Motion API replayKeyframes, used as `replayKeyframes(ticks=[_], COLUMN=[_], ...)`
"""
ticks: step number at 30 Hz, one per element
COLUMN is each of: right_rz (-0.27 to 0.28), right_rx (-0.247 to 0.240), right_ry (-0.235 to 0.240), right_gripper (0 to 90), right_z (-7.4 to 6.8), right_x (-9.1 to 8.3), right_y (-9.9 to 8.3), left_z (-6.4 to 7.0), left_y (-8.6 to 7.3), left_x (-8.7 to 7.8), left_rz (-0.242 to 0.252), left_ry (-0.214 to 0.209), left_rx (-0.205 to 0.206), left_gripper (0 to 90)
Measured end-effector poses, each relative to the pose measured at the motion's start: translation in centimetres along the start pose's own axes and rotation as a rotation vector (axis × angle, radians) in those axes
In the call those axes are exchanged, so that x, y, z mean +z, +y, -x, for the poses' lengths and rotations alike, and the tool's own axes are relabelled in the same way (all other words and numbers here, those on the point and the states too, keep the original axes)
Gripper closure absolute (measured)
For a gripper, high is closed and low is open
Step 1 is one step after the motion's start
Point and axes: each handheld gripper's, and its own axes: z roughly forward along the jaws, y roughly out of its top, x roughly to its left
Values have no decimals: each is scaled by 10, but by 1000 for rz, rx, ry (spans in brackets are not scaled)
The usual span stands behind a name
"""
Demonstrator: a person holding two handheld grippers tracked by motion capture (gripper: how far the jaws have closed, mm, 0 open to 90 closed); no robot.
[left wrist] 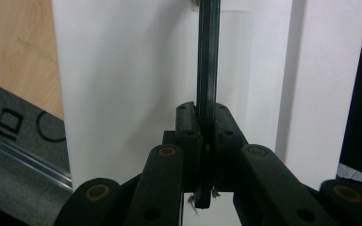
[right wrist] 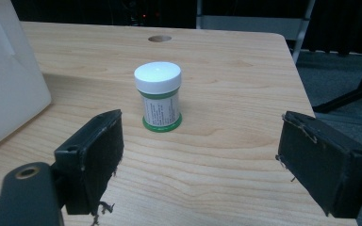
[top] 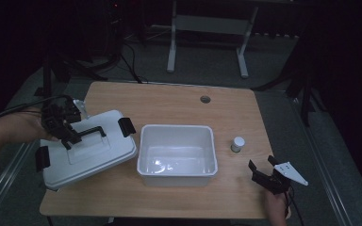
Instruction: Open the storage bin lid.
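Observation:
A white lid [top: 92, 149] with a black handle [top: 90, 132] and black end clips lies tilted at the table's left, overhanging the edge. My left gripper [top: 70, 139] is shut on that black handle [left wrist: 208, 61], which runs up between its closed jaws over the white lid [left wrist: 127, 84]. An open white bin [top: 177, 155] stands in the middle of the table. A small white-capped jar [top: 237, 144] with a green base stands right of the bin. My right gripper [top: 259, 173] is open near the front right corner, and the jar [right wrist: 158, 96] stands upright beyond its spread jaws.
The wooden table [top: 169, 101] has a round cable hole [top: 205, 99] near its back edge. The white bin's wall [right wrist: 4, 80] rises at the left of the right gripper view. Table legs and dark stands occupy the floor behind.

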Motion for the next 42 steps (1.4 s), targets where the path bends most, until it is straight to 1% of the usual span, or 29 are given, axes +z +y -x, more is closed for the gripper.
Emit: replayKeyframes(ticks=[7, 10, 11, 16, 17, 19, 20, 24, 25, 27, 28, 31, 35, 38, 42], right_rz=[-1, -2, -1, -1, -2, -1, -1, -2, -1, 0, 0, -1, 0, 1, -1], right_rx=[-2, -2, -2, -3, -4, -3, -2, -4, -5, -4, -3, -4, -6, -1, -7], right_ry=[1, 2, 3, 2, 2, 2, 2, 2, 2, 2, 2, 2, 4, 5, 4], right_gripper=[145, 145, 145, 145, 145, 145, 145, 145, 145, 145, 145, 145, 145, 145, 145], right_z=[0, 0, 0, 0, 0, 0, 0, 0, 0, 0, 0, 0, 0, 0, 0], right_x=[0, 0, 0, 0, 0, 0, 0, 0, 0, 0, 0, 0, 0, 0, 0], right_y=[0, 0, 0, 0, 0, 0, 0, 0, 0, 0, 0, 0, 0, 0, 0], left_z=[-7, -10, -11, -15, -16, -17, -18, -19, -20, -20, -20, -23, -25, -26, -27], left_y=[-12, -14, -14, -12, -12, -11, -10, -6, -5, -3, -2, 1, 6, 7, 8], left_x=[19, 28, 32, 51, 55, 62, 66, 79, 82, 88, 91, 101, 118, 124, 130], left_rz=[-19, -22, -25, -38, -36, -32, -32, -49, -52, -48, -44, -36, -69, -68, -59], left_ry=[8, 9, 15, -8, -4, -15, -11, -20, -20, -30, -29, -46, -55, -65, -67], left_rx=[-43, -53, -52, -66, -63, -70, -68, -68, -60, -60, -57, -70, -72, -72, -77], left_gripper=[838, 838, 838, 838, 838, 838, 838, 838, 838, 838, 838, 838, 838, 838, 838])
